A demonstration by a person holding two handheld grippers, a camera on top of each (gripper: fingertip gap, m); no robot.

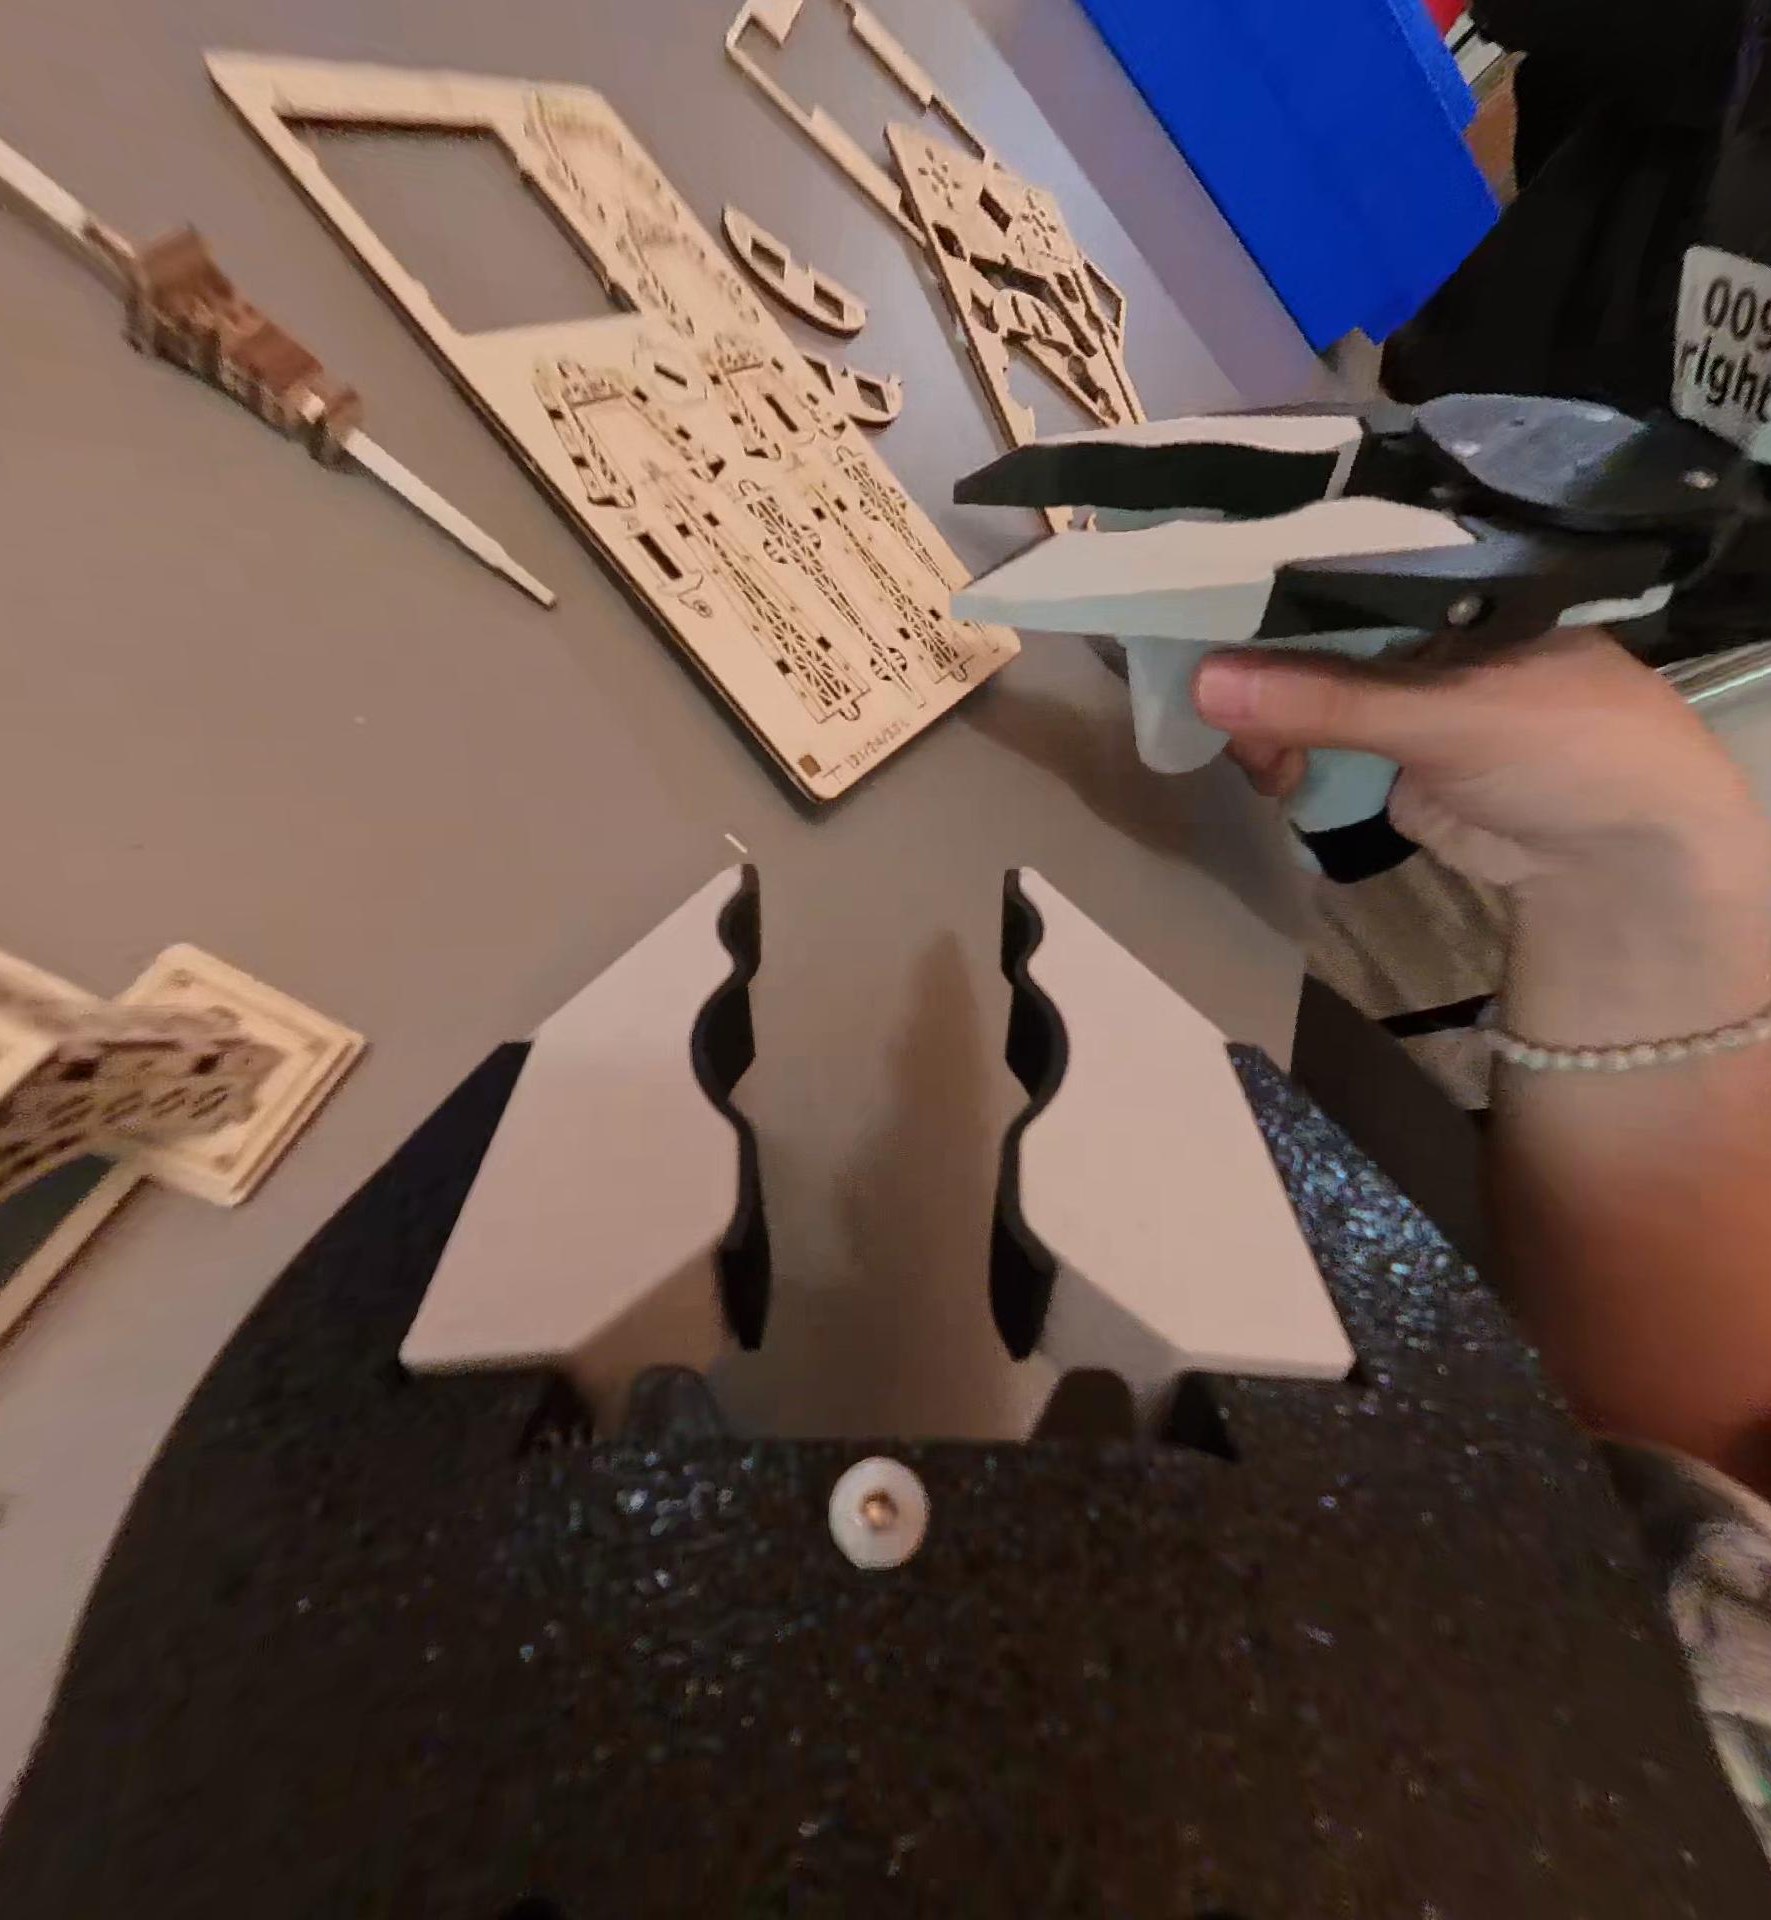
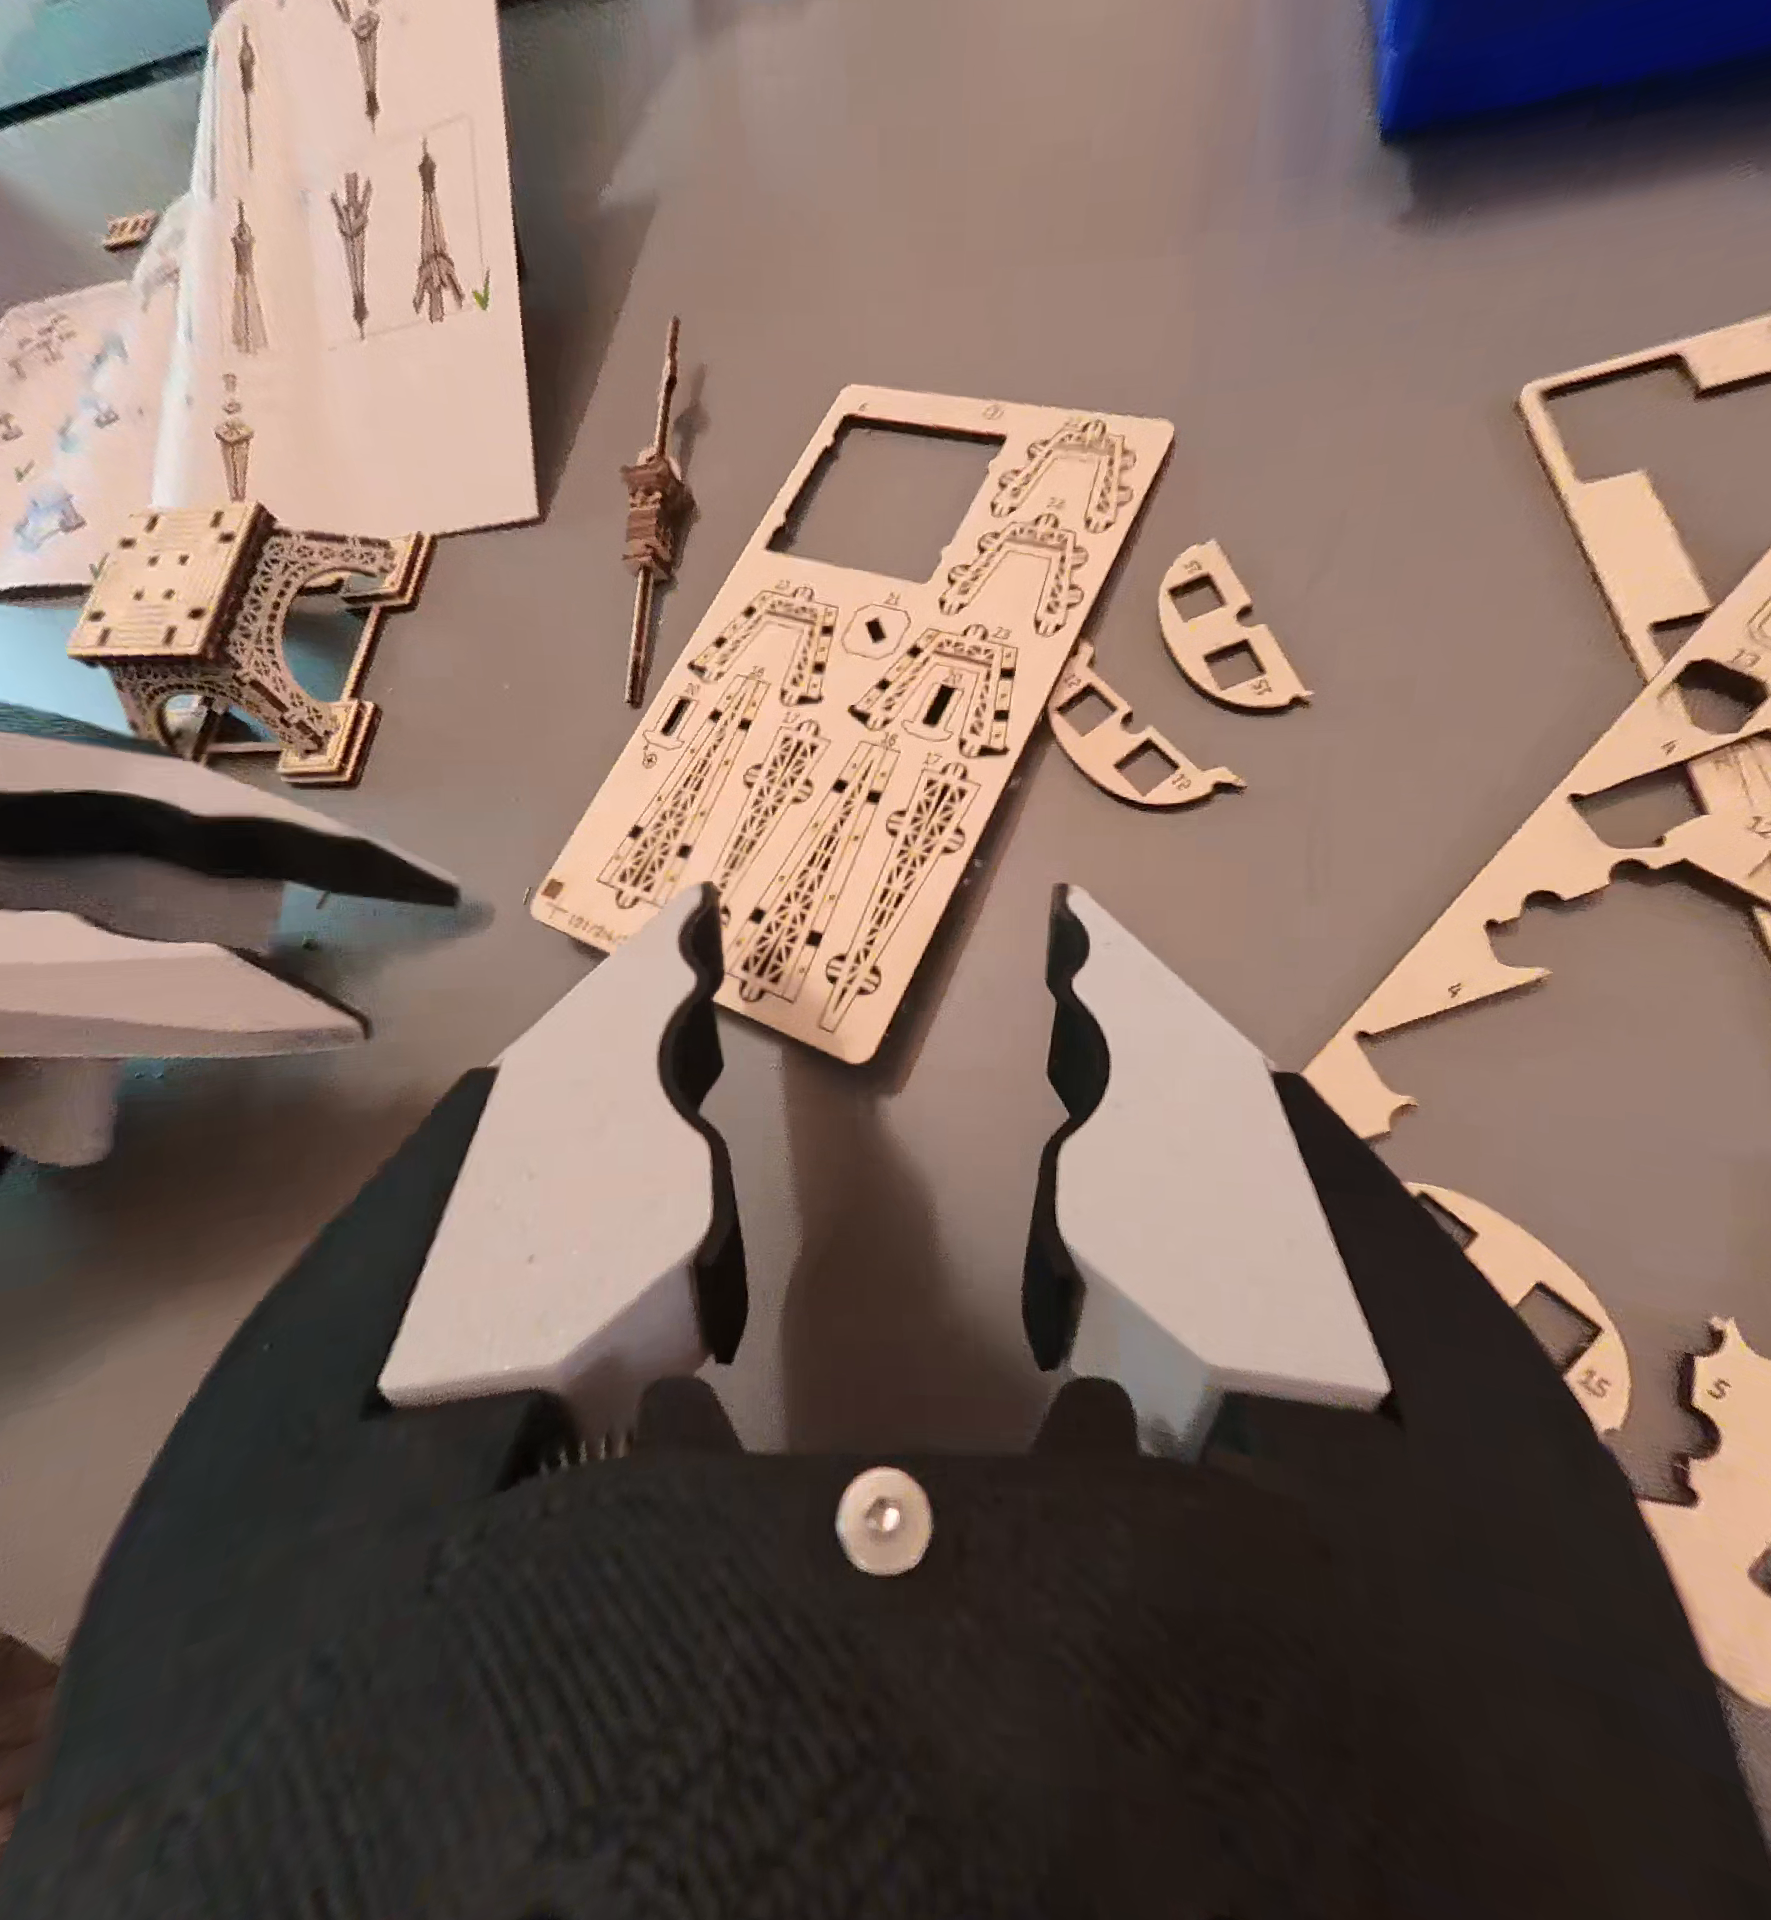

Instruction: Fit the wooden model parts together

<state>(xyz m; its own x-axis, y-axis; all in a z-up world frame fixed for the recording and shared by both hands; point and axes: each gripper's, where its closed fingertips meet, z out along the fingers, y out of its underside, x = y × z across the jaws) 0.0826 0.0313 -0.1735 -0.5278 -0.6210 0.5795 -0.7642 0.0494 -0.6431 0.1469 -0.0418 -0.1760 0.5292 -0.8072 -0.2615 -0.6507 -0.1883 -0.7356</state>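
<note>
Left gripper (image 1: pixel 881 883), right gripper (image 2: pixel 881 904): fingers released, empty, above matte grey desk (image 2: pixel 964 260); flat laser-cut pale plywood parts sheet (image 2: pixel 860 675) mid-desk.

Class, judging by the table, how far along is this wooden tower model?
Done: the arched tower base stands assembled, and the spire piece lies built beside it. In hand: nothing; both tongs, left and right, are open. Left: the parts sheet still holds uncut pieces.
</note>
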